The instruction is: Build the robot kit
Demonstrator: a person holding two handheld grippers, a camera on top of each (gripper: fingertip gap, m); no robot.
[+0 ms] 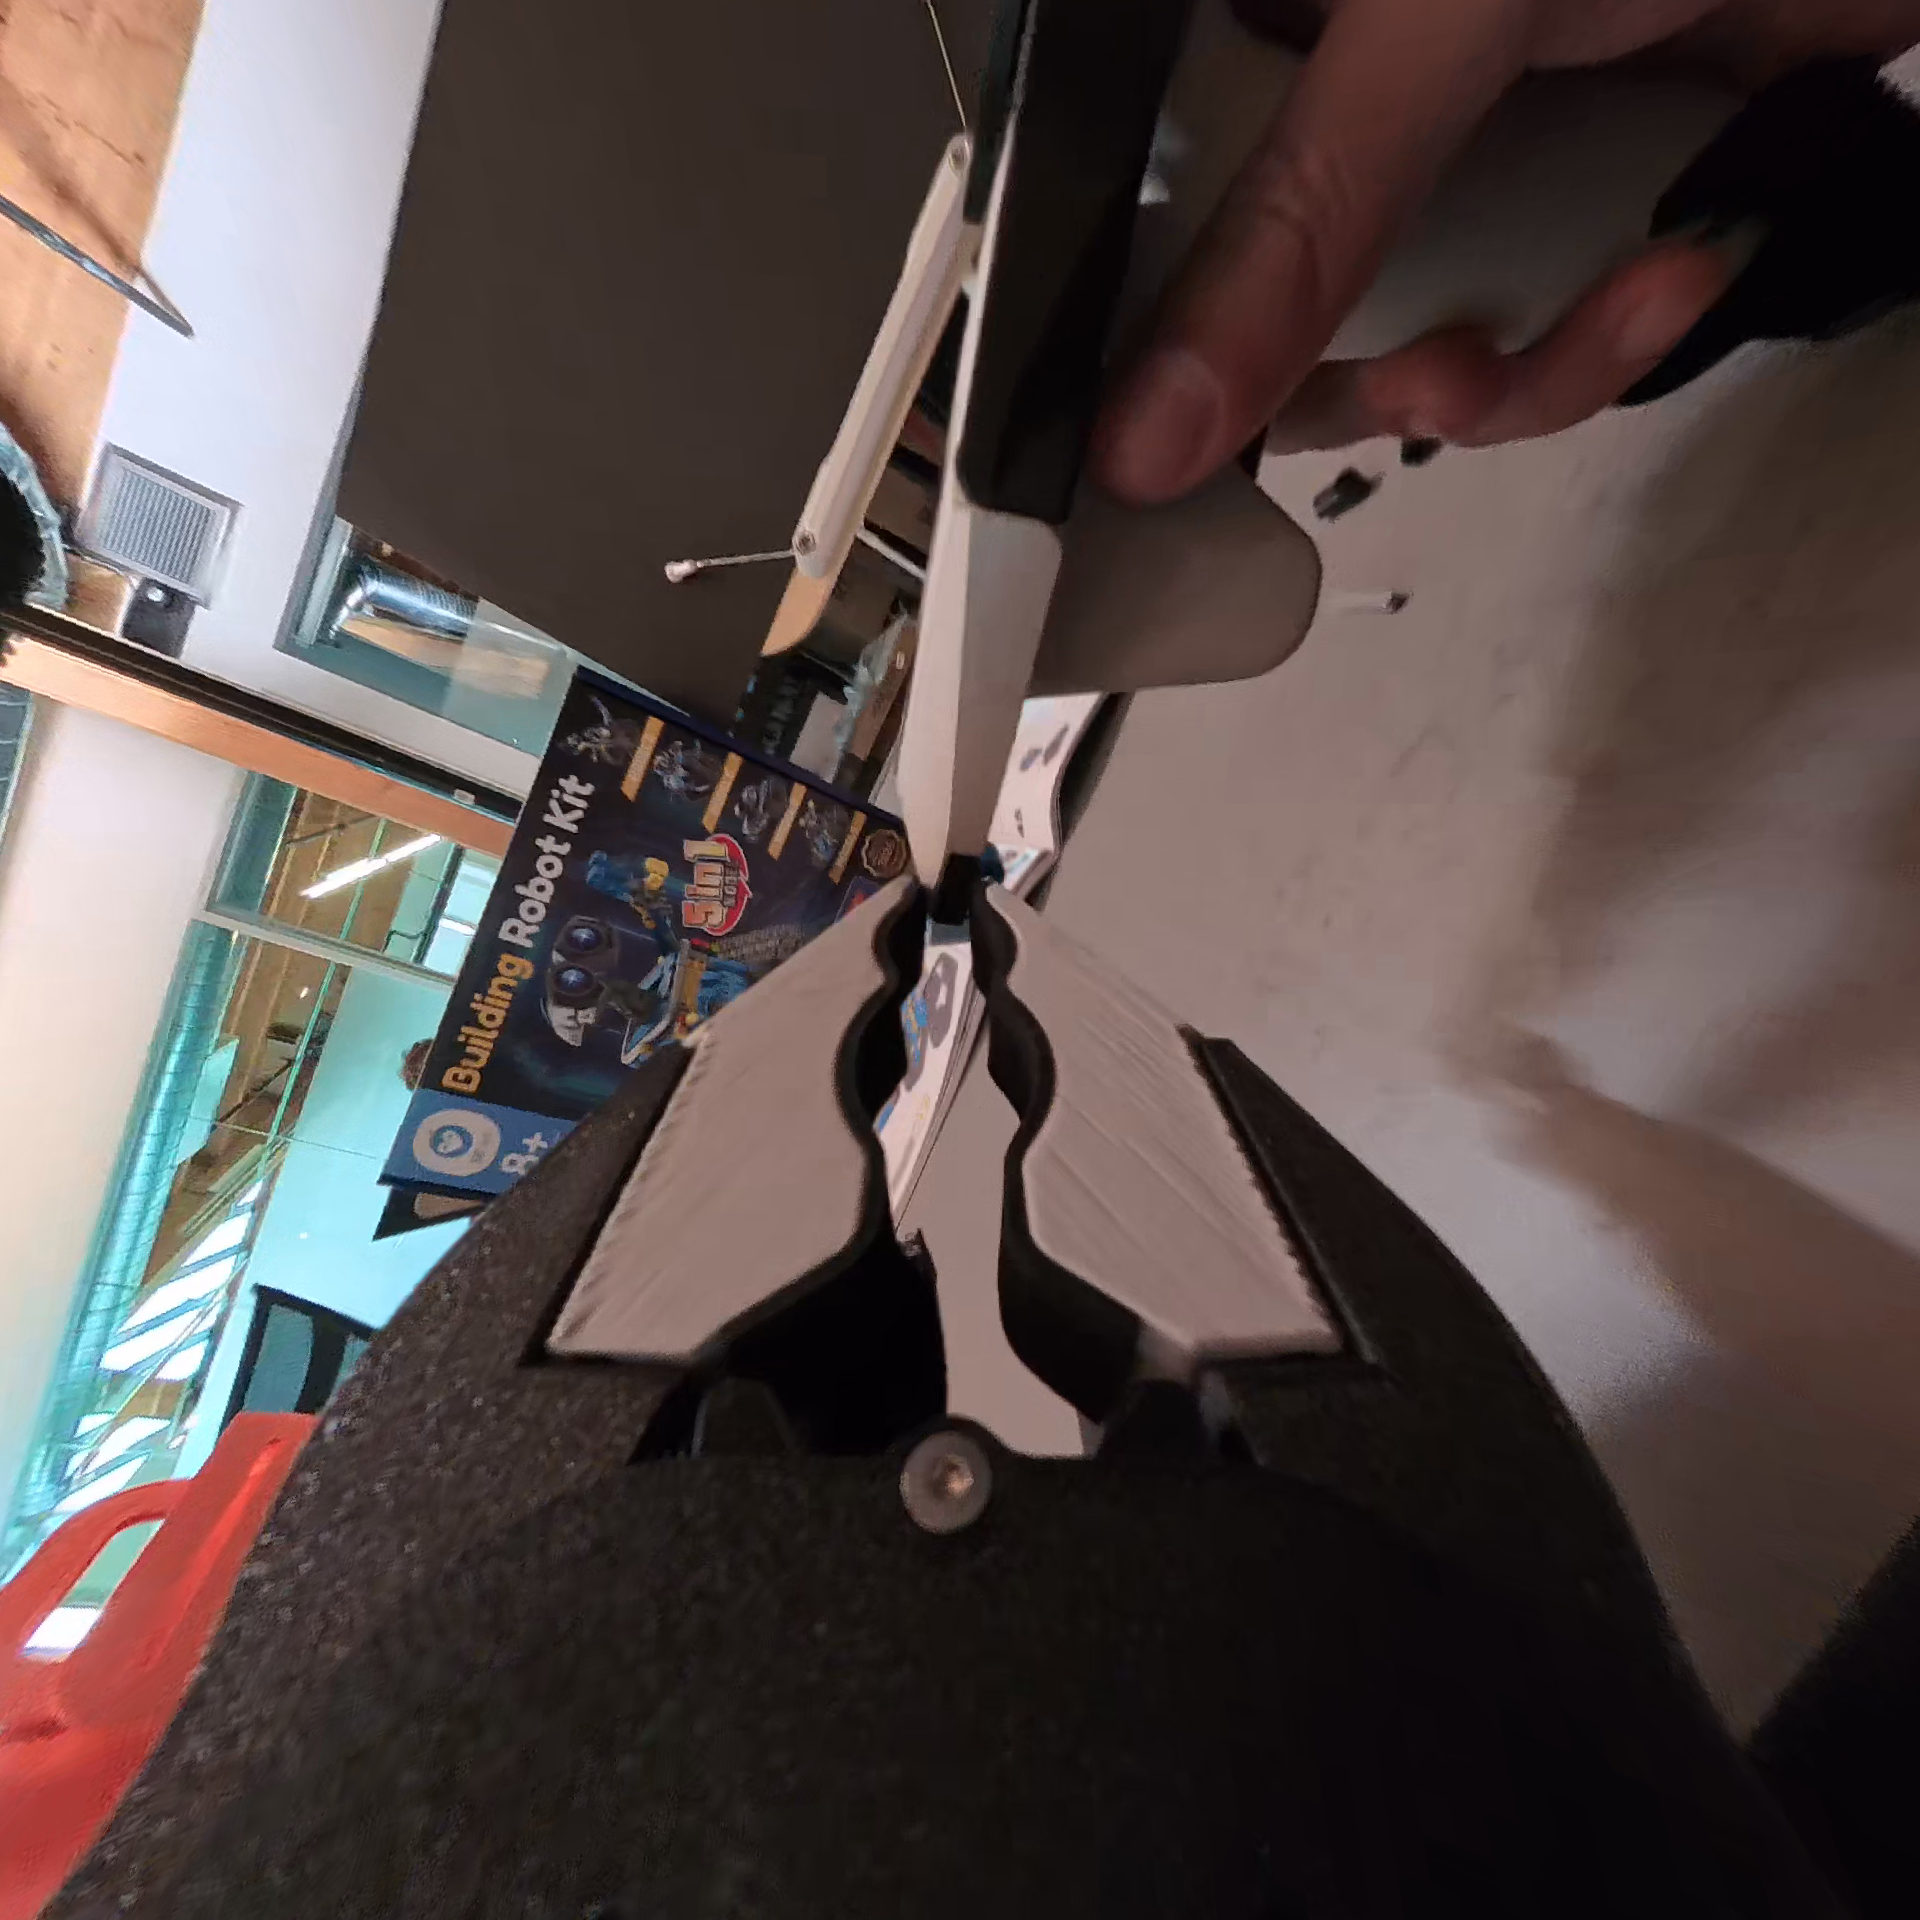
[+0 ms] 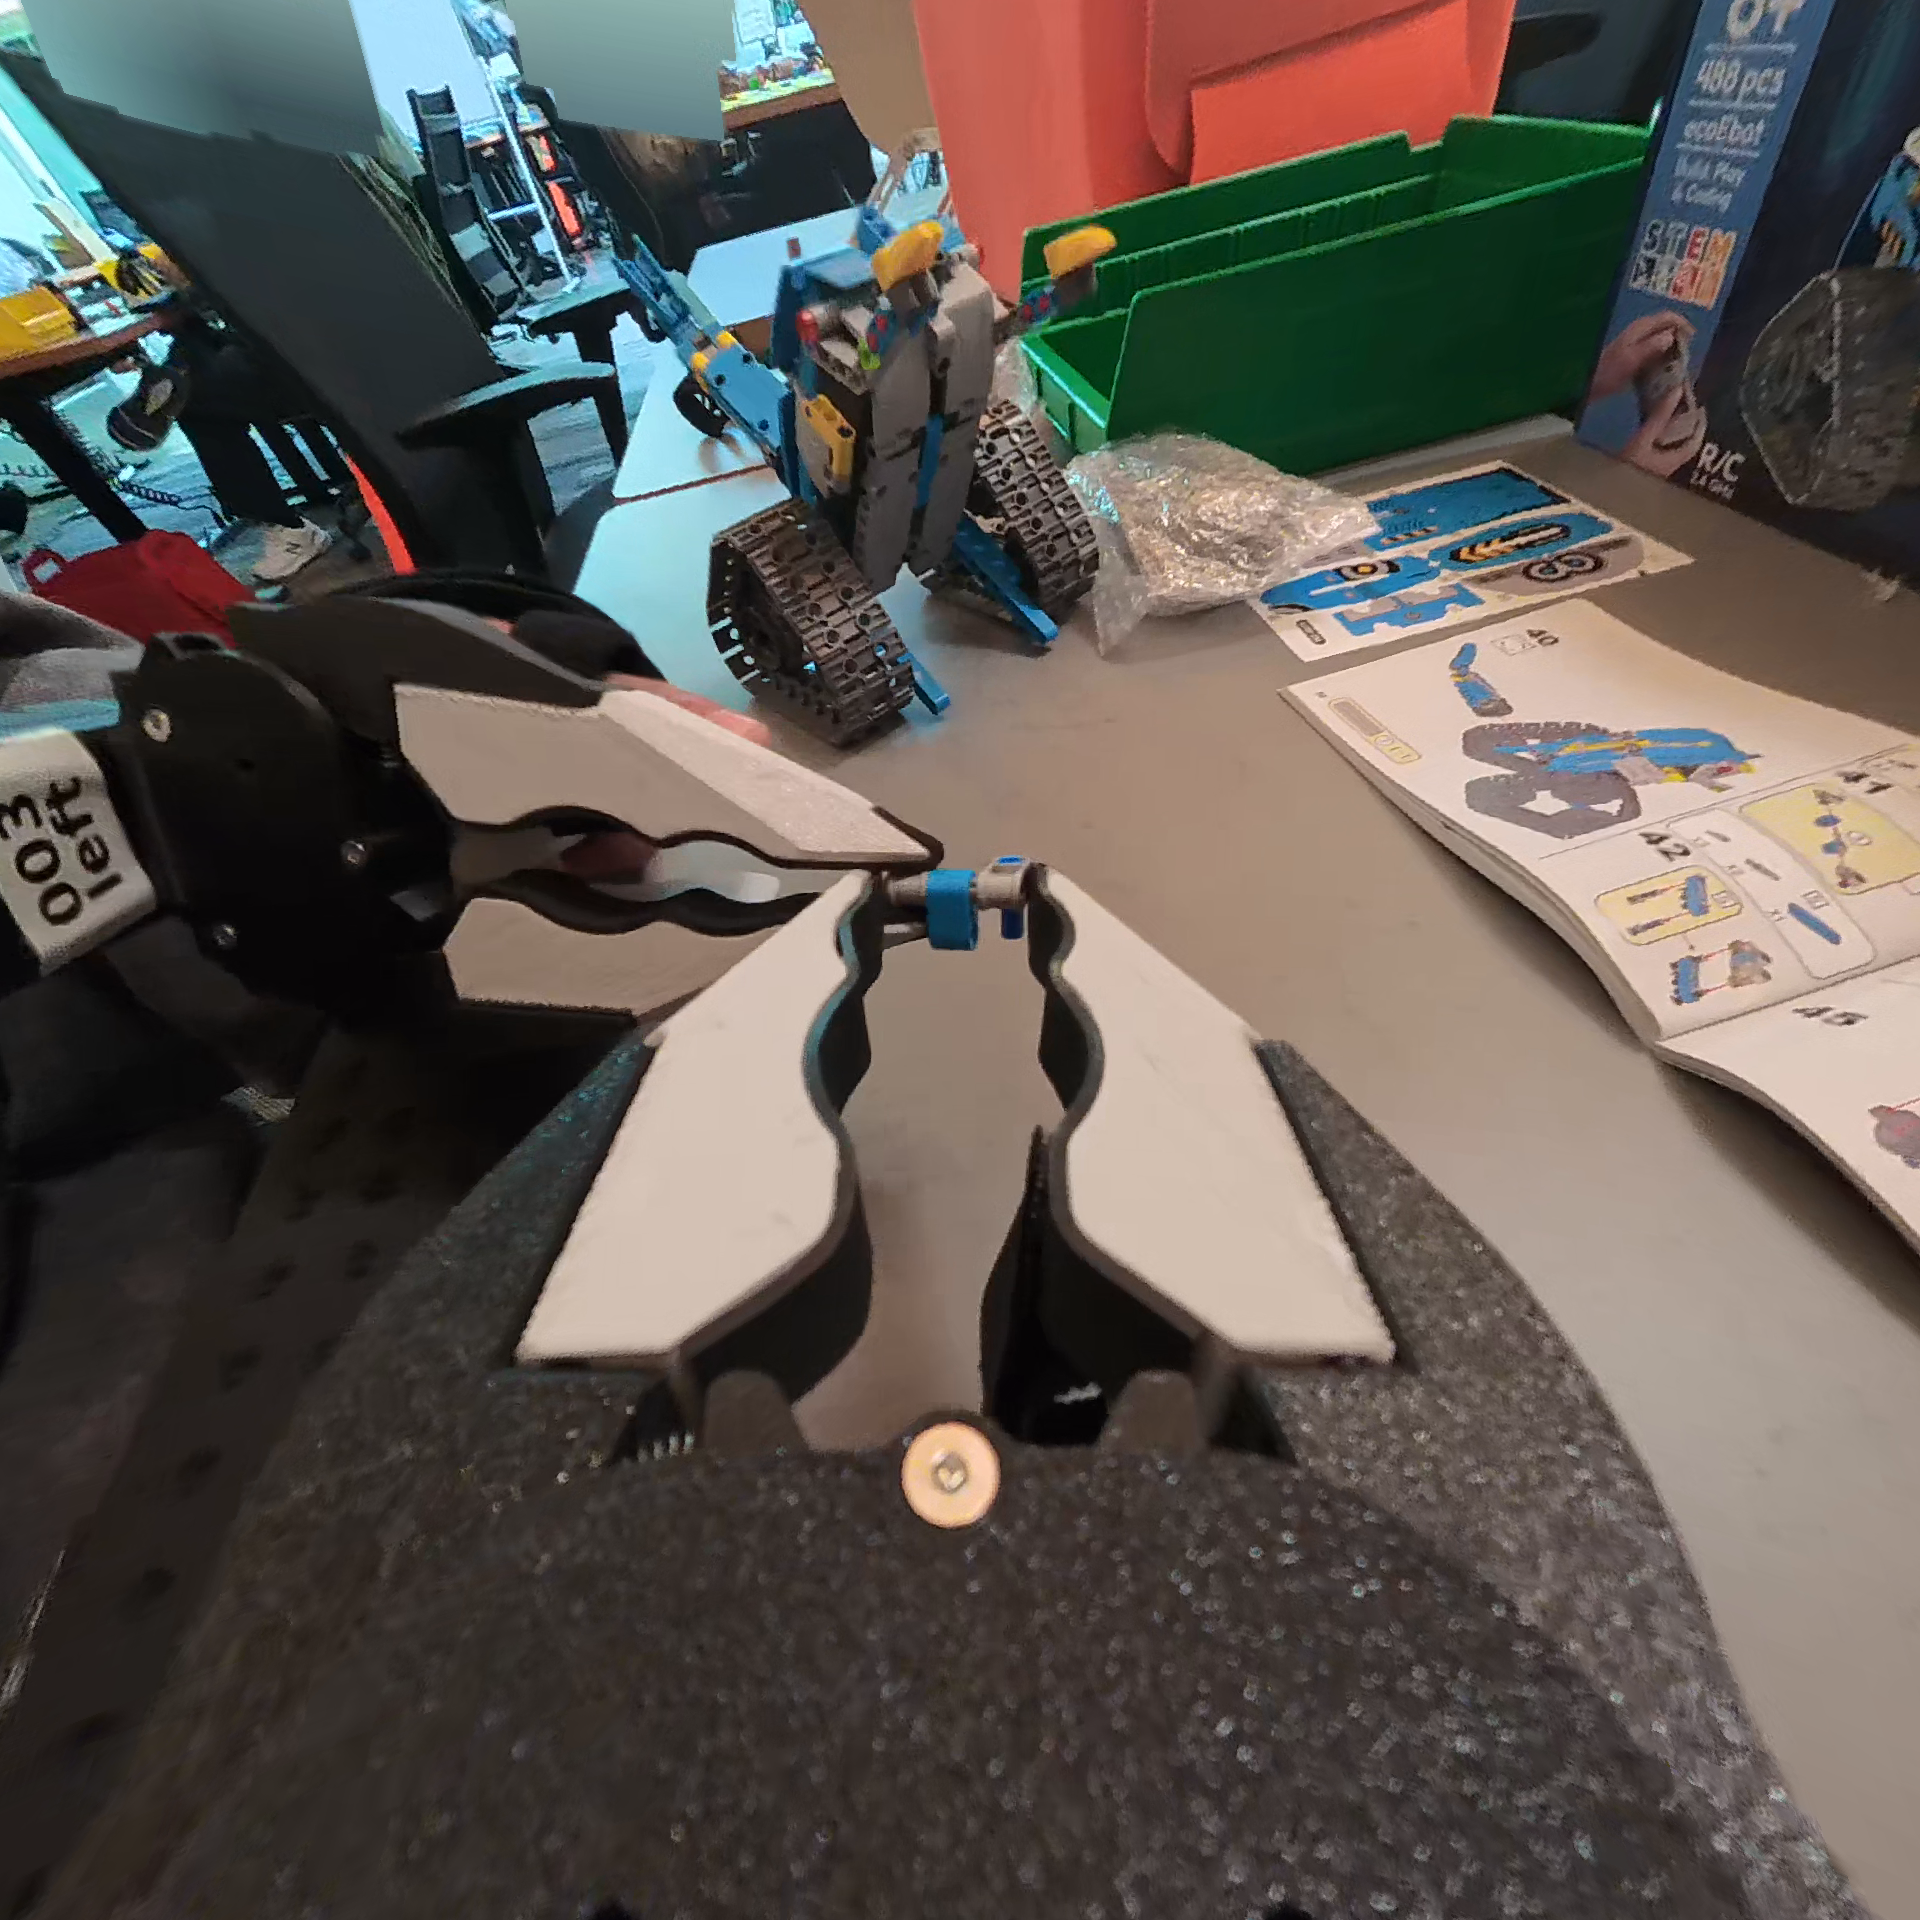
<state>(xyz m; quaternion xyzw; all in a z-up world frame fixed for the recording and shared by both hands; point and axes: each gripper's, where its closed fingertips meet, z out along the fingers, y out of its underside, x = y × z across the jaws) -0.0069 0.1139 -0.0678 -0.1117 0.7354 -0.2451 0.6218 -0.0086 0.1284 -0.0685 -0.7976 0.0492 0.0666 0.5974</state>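
Two grippers are engaged: the right gripper pinches a small blue-and-grey pin assembly crosswise between its fingertips, while the left gripper, closed on a thin white sheet, is met tip-to-tip at its left.

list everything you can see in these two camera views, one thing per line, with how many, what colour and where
brick piece: 1, blue and grey, pinched at the right gripper's tips
tracked robot model: 1, blue, grey and yellow, standing mid-table
bin: 1, green, behind the model
plastic bag: 1, clear, crumpled beside the model
sticker sheet: 1, blue on white, flat before the box
booklet: 1, white, open at right
kit box: 1, dark blue, upright at far right
table: 1, grey
chair: 1, black, left of the table
left gripper: 1, black and grey, closed on a thin white piece
right gripper: 1, black and grey
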